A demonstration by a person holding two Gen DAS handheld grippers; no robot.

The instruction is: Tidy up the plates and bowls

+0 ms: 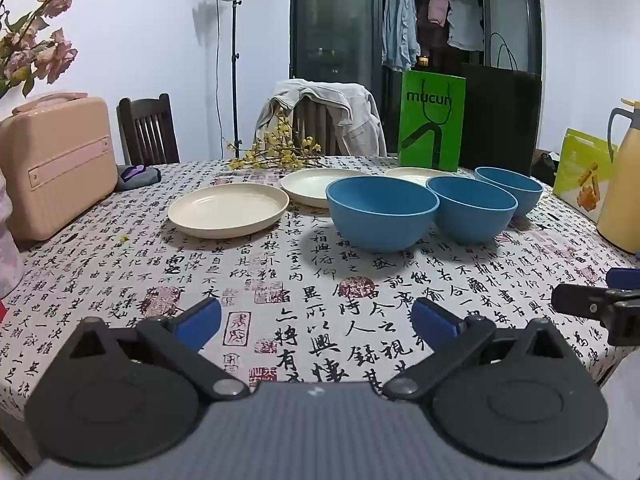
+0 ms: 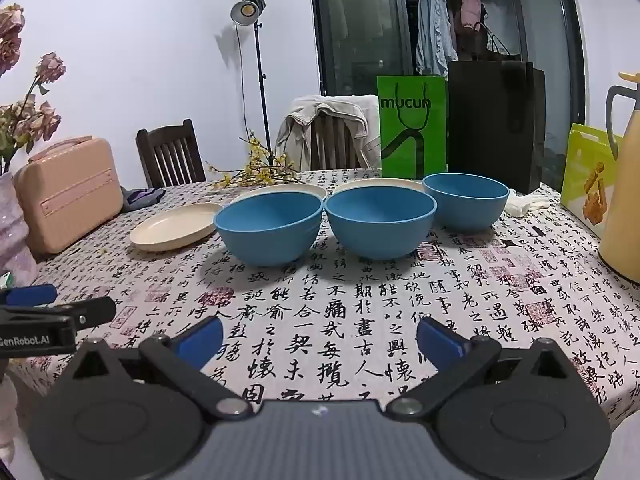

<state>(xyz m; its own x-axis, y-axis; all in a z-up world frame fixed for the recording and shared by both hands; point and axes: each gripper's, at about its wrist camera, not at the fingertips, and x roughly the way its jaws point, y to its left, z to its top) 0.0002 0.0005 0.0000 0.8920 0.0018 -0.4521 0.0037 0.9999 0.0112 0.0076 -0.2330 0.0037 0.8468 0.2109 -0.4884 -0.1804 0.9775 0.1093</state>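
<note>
Simply round smooth blue bowls [image 2: 380, 222], cream plates [image 1: 228, 210].

Both wrist views face table [image 1: 120, 280], sharing bowls [image 1: 382, 212].

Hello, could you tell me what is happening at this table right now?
A person holds a two-finger gripper in each hand over a table with a calligraphy-print cloth. The left gripper and right gripper are both open and empty, short of the dishes. Three blue bowls stand side by side, with three cream plates behind and to their left, all still separate. Nothing looks stacked or sorted yet.
</note>
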